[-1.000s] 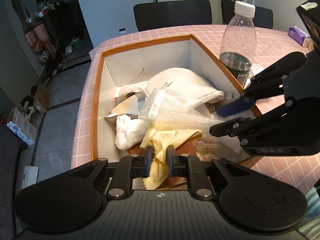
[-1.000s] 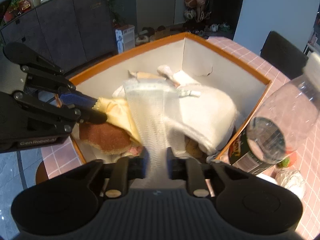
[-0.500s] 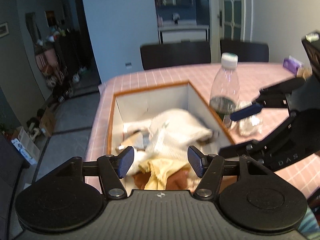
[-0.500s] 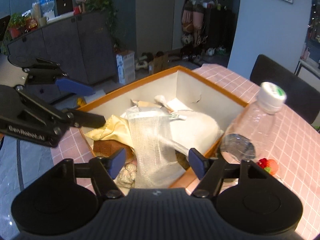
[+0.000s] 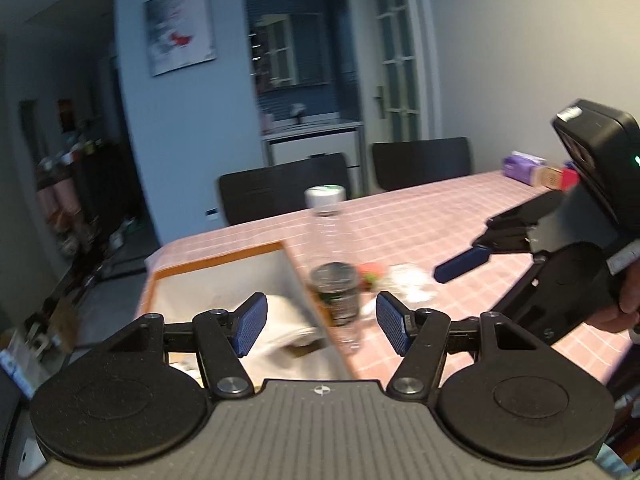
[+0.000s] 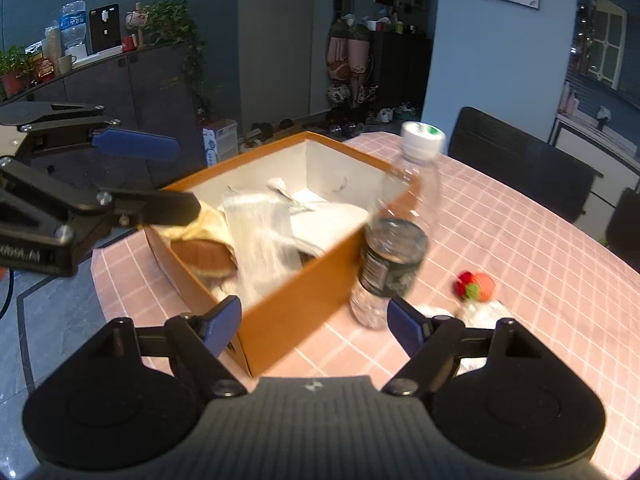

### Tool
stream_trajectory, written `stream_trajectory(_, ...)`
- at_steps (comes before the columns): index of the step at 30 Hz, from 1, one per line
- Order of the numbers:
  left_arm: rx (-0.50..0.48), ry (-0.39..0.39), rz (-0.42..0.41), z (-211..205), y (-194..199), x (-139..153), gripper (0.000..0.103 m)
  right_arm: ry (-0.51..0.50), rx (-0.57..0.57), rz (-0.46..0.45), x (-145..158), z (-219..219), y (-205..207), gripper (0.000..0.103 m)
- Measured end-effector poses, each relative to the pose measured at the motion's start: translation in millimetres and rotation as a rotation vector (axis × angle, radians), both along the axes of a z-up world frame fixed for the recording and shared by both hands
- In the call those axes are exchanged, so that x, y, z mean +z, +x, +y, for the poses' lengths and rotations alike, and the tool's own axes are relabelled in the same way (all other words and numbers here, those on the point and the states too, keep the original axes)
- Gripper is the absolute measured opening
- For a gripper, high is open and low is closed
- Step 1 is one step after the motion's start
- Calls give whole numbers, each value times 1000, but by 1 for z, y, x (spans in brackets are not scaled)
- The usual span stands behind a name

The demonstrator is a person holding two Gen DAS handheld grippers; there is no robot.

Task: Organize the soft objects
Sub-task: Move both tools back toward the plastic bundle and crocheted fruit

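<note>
An orange cardboard box (image 6: 296,304) with white inner walls stands on the pink checked table. It holds soft things: a yellow cloth (image 6: 208,220), a sheer mesh cloth (image 6: 264,240), a white cloth (image 6: 332,216) and a brown plush piece (image 6: 204,256). The box also shows in the left wrist view (image 5: 224,276). My left gripper (image 5: 318,328) is open and empty, raised above the box's near end. My right gripper (image 6: 314,322) is open and empty, above the box's near corner. A red knitted strawberry (image 6: 478,286) lies on the table right of the box.
A clear plastic bottle (image 6: 400,240) with a white cap stands against the box's right side. Crumpled white plastic (image 6: 480,312) lies by the strawberry. Black chairs (image 5: 284,184) stand at the far table edge. A purple tissue pack (image 5: 520,164) lies far right.
Both grippers let go of their cloths, opened, and pulled up and back from the box. The yellow and mesh cloths now lie in the box.
</note>
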State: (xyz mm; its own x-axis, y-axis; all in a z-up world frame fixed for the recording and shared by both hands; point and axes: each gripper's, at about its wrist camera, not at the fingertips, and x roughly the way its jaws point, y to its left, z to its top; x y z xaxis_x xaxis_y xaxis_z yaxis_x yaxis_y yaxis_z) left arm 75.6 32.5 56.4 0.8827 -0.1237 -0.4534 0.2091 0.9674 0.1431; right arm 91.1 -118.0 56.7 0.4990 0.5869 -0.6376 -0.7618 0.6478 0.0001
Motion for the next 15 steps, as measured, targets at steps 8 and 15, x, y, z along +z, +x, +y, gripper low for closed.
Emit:
stream_trajectory(8, -113, -48, 3, -48, 7, -20, 74, -32, -101, 3, -14, -55, -4, 80)
stream_trajectory(15, -169, -140, 51, -82, 29, -44, 73, -82, -211, 45, -36, -94, 13, 81)
